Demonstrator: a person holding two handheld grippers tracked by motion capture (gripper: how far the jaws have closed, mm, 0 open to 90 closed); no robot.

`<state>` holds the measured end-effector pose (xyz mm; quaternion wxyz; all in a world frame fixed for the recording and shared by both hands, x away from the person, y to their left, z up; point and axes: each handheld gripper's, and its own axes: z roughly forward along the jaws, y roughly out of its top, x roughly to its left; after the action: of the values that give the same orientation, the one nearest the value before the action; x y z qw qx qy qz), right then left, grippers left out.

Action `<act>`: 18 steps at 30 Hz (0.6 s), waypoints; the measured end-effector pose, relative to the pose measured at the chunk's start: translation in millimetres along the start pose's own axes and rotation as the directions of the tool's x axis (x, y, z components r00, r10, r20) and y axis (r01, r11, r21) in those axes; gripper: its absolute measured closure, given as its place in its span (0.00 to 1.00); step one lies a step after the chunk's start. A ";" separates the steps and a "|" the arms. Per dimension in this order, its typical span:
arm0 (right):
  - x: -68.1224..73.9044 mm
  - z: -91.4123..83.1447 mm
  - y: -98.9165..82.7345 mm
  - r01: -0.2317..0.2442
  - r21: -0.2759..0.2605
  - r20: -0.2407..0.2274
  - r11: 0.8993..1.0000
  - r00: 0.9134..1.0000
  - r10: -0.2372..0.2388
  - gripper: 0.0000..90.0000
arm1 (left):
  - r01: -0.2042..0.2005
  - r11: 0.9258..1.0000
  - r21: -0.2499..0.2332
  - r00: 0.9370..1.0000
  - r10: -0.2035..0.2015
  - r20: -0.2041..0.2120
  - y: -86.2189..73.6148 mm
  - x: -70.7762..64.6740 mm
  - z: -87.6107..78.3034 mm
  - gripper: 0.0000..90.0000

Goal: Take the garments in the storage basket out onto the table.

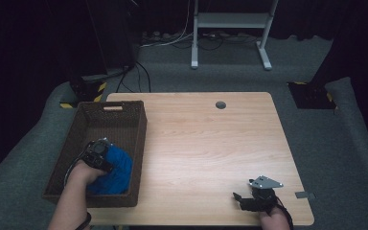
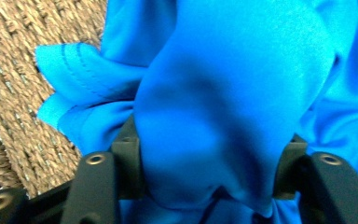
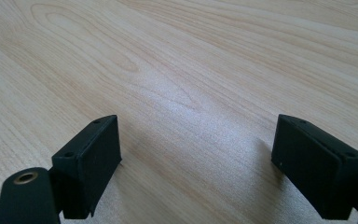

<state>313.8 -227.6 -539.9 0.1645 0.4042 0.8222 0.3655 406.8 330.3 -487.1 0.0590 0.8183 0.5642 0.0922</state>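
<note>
a light wooden surface (image 1: 206, 143) is standing on grey carpet in a dark room, a white metal frame (image 1: 230, 28) rising behind it. a brown woven basket (image 1: 120, 115) is sitting on its left side, holding the blue cloth (image 2: 223, 93). the left hand-held gripper (image 1: 98, 154) is reaching into the basket, pinching a fold of the cloth. the right hand-held gripper (image 3: 198, 163) is resting near the front right corner, jaws apart over bare wood.
</note>
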 end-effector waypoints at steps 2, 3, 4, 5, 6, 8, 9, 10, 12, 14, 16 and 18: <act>0.0 0.0 0.0 0.002 0.001 0.001 1.000 1.000 -0.002 0.17 | 0.002 1.000 -0.001 1.000 -0.002 -0.005 0.2 1.0 -1.1 0.55; 0.0 0.0 0.0 0.002 0.001 0.001 1.000 1.000 -0.002 0.17 | 0.001 1.000 -0.001 1.000 -0.001 -0.009 0.5 1.9 -1.9 0.59; 0.0 0.0 0.0 0.002 0.001 0.001 1.000 1.000 -0.002 0.17 | 0.013 1.000 -0.002 1.000 -0.013 -0.006 0.8 1.9 -2.0 0.63; 0.0 0.0 0.0 0.002 0.000 0.001 1.000 1.000 -0.002 0.17 | 0.013 1.000 -0.001 1.000 -0.013 -0.009 1.0 2.4 -2.3 0.64; 0.0 0.0 0.0 0.000 0.000 0.000 1.000 1.000 0.000 0.17 | 0.016 1.000 -0.004 1.000 -0.017 -0.007 1.0 2.2 -2.2 0.66; -0.3 -0.2 0.0 0.000 0.001 -0.001 1.000 1.000 0.000 0.17 | 0.013 1.000 -0.007 1.000 -0.014 -0.008 0.9 1.8 -2.8 0.68; -0.3 -0.1 -0.1 0.000 0.000 -0.001 1.000 1.000 0.000 0.17 | 0.001 1.000 -0.011 1.000 -0.001 -0.014 0.8 1.8 -3.6 0.70; -0.2 -0.1 0.0 -0.001 -0.001 -0.001 1.000 1.000 0.001 0.17 | 0.006 1.000 -0.014 1.000 -0.006 -0.007 0.6 1.1 -4.1 0.72; -0.2 -0.1 0.0 -0.001 -0.001 -0.001 1.000 1.000 0.001 0.17 | 0.004 1.000 -0.018 1.000 -0.004 -0.006 0.6 1.0 -5.4 0.73; -0.6 -0.2 -0.1 -0.001 -0.001 -0.003 1.000 1.000 0.001 0.17 | 0.011 0.999 -0.046 1.000 -0.011 -0.001 0.3 0.3 -9.0 0.75; -0.6 -0.2 0.0 -0.002 -0.001 -0.004 1.000 1.000 0.002 0.17 | 0.018 0.997 -0.072 1.000 -0.018 0.000 0.0 -0.4 -12.0 0.75; -0.7 -0.3 0.0 -0.002 -0.001 -0.006 1.000 1.000 0.002 0.17 | 0.011 0.996 -0.084 1.000 -0.011 0.001 -0.3 -1.5 -14.7 0.76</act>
<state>314.0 -228.2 -539.8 0.1619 0.4040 0.8220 0.3671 402.9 328.9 -472.9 0.0940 0.8121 0.5643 0.1155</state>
